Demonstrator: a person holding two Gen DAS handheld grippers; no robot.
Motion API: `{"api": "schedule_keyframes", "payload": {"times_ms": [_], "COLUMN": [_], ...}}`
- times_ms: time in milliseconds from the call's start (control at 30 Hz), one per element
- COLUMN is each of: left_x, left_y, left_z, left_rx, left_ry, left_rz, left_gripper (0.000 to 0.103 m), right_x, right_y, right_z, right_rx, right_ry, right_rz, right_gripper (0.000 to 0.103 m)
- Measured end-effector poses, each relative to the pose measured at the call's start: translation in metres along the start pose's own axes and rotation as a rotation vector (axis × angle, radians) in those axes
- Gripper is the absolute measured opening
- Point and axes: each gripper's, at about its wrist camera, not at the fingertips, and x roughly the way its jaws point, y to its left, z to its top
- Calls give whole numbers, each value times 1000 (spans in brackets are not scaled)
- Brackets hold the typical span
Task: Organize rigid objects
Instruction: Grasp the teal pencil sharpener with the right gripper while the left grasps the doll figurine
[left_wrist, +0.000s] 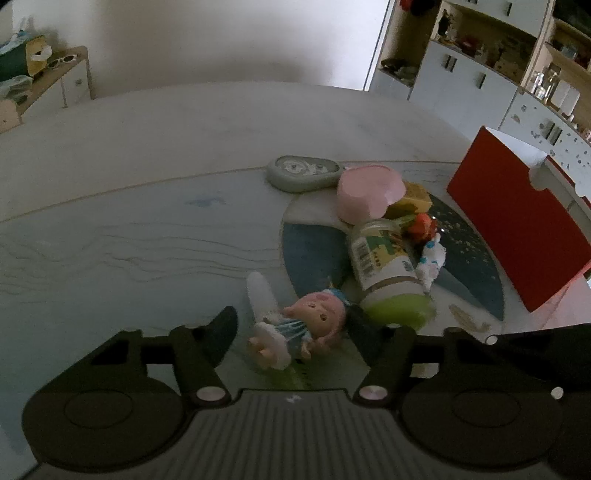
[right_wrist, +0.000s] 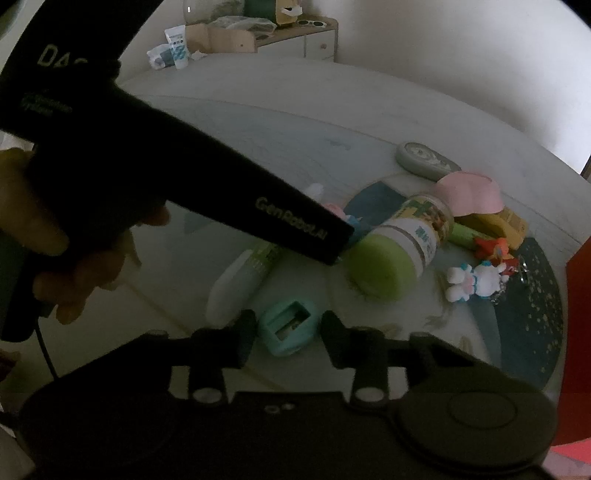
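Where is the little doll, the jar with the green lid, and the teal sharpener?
doll (left_wrist: 317, 317): left wrist view, on its pink face.
jar (right_wrist: 384, 269): right wrist view, on its green lid.
teal sharpener (right_wrist: 290, 326): right wrist view, on its top, between the gripper's fingers.

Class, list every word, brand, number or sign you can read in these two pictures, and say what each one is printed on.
"GenRobot.AI": on the left tool, along its black body as seen in the right wrist view.
"DAS", cut off: higher up the same body.
Small green lettering below it: too blurred to read.
Jar label, its barcode included: too blurred to read.
White tube on the far cabinet: too small to read.
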Motion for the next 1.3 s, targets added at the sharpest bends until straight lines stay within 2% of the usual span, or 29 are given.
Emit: {"api": "schedule_keyframes", "payload": {"times_ms": [67,367,467,533,600,700,967,1300], "left_x": [0,-2,-7,-10,-13,-14,-17,-5], "left_y": [-1,-4,-4,-4,-4,-6,-10,-28], "left_z": [0,2,3,3,4,6,0,-14], "left_rx": [0,11,5,4,8,16,28,166], "left_ry": [2,10,6,-2,-12,-6,24,72], "left_rz": [-7,7,-6,-9,-18,-27,-51,-44], "left_gripper": [56,54,49,44,37,37,36,36], "right_x": [-2,-29,-40,-51,-57,-63,-80,-83], "right_y": [1,-1,-4,-10,-17,-32,-41,-41], "right_z": [-1,-11,-13,-16,-18,-21,-33,-35], "right_rx": [1,36,67,136,169,218,292,296], "right_ry": [-1,-27,-37,-46,-54,-64,-80,-83], "right_rz": [-7,-21,-26,-68,-71,-78,-97,-96], "right_gripper": [35,35,35,35,35,36,36,36]}}
